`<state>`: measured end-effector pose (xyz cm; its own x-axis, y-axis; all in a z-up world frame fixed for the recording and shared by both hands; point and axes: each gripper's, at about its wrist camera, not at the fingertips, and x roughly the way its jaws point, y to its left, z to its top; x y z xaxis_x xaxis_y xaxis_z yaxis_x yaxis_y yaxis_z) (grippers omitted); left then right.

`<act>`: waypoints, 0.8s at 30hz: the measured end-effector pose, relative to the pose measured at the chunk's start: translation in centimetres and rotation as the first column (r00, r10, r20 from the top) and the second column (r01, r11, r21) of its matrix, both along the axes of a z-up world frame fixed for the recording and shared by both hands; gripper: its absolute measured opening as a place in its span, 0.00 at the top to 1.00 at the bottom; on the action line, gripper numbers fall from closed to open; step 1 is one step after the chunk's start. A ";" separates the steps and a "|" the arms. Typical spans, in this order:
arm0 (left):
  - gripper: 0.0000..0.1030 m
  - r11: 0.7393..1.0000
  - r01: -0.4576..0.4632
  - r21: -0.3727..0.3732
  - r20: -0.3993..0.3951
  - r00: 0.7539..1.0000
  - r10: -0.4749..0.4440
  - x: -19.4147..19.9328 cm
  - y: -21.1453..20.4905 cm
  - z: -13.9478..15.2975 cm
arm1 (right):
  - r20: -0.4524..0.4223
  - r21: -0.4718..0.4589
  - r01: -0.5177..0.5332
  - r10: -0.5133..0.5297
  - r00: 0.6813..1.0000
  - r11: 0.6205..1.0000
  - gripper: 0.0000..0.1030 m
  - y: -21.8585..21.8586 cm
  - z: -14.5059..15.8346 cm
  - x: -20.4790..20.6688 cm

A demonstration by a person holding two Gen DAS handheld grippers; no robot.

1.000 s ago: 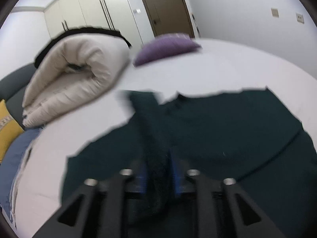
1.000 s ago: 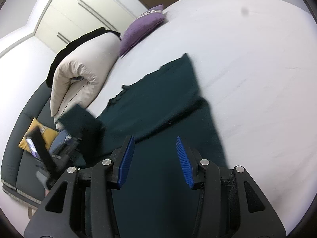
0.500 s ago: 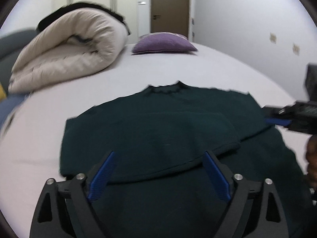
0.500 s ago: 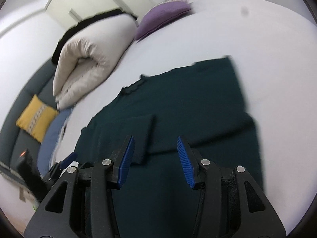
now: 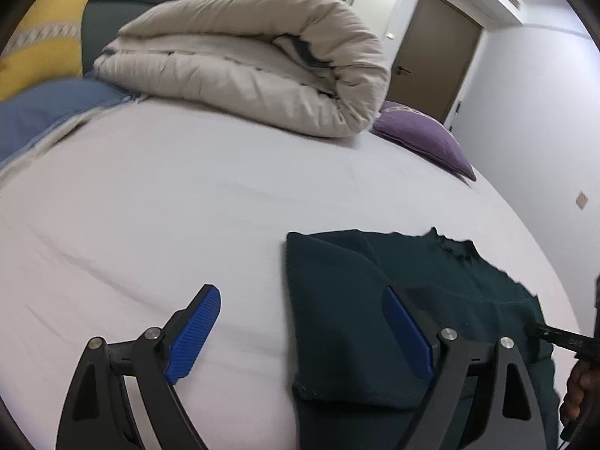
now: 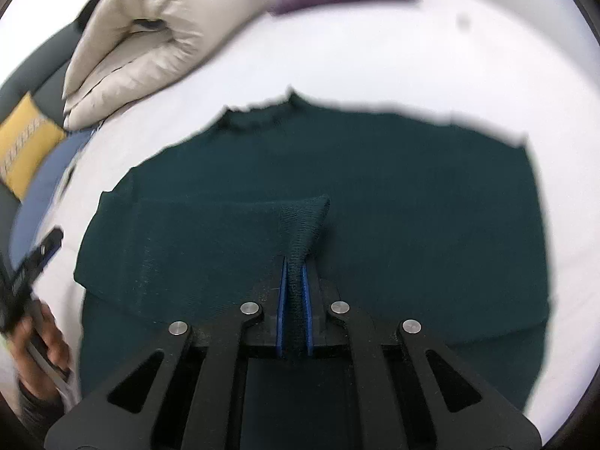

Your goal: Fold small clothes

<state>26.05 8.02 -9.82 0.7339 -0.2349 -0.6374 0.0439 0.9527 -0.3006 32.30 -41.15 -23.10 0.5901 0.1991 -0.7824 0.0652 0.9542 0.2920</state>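
A dark green sweater lies flat on the white bed, collar away from me, with a sleeve folded across its front. My right gripper is shut on the end of that folded sleeve and pinches the fabric up into a ridge. In the left wrist view the sweater lies at the lower right. My left gripper is open and empty over the sweater's left edge, its right finger above the fabric and its left finger above the sheet.
A rolled beige duvet and a purple pillow lie at the far side of the bed. A yellow cushion and blue fabric sit on the grey sofa at the left. A brown door stands behind.
My left gripper let go of the sleeve, opened and swung left to the sweater's edge. My right gripper, open before, moved over the sweater and shut on the sleeve end.
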 end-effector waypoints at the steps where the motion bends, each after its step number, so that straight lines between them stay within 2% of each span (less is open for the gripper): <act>1: 0.13 1.000 0.004 -0.001 -0.001 1.000 -0.004 0.2 -0.2 -0.1 | 0.032 -0.025 -0.010 0.011 0.999 1.000 0.94 0.4 1.0 -0.1; 4: 0.13 0.999 0.030 0.038 0.003 1.000 -0.030 0.8 -1.3 -0.2 | 0.127 -0.072 -0.031 0.040 0.991 0.997 0.94 1.1 3.8 0.0; 6: 0.13 0.998 0.040 0.053 -0.009 0.999 -0.039 1.2 -1.9 -0.8 | 0.128 -0.056 -0.028 0.035 0.991 0.998 0.94 0.5 4.0 0.7; 10: 0.15 0.995 0.057 0.079 -0.058 0.997 -0.053 1.8 -2.5 -2.3 | 0.029 -0.043 0.033 -0.032 0.999 0.999 0.94 -1.8 0.0 2.1; 12: 0.20 0.993 0.066 0.097 -0.090 0.994 -0.058 2.0 -2.7 -3.1 | -0.042 0.043 0.067 -0.065 0.997 0.997 0.94 -3.5 -3.2 2.1; 15: 0.26 0.994 0.063 0.095 -0.111 0.992 -0.053 2.4 -2.5 -3.7 | 0.013 0.073 0.069 -0.070 0.997 0.995 0.93 -3.9 -3.4 1.2; 19: 0.27 0.993 0.049 0.108 -0.078 0.996 -0.040 2.0 -2.5 -2.9 | -0.010 0.110 0.091 -0.091 0.996 0.990 0.90 -4.6 -2.7 1.6; 24: 0.27 0.988 0.041 0.151 0.004 0.999 -0.042 2.4 -3.3 -0.9 | 0.034 0.182 0.095 -0.102 0.994 0.979 0.82 -5.9 -1.7 0.9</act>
<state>28.41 4.74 -10.74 0.7302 -0.1664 -0.6626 0.0856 0.9845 -0.1530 33.15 -47.01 -24.76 0.6460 0.2736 -0.7126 0.1400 0.8752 0.4630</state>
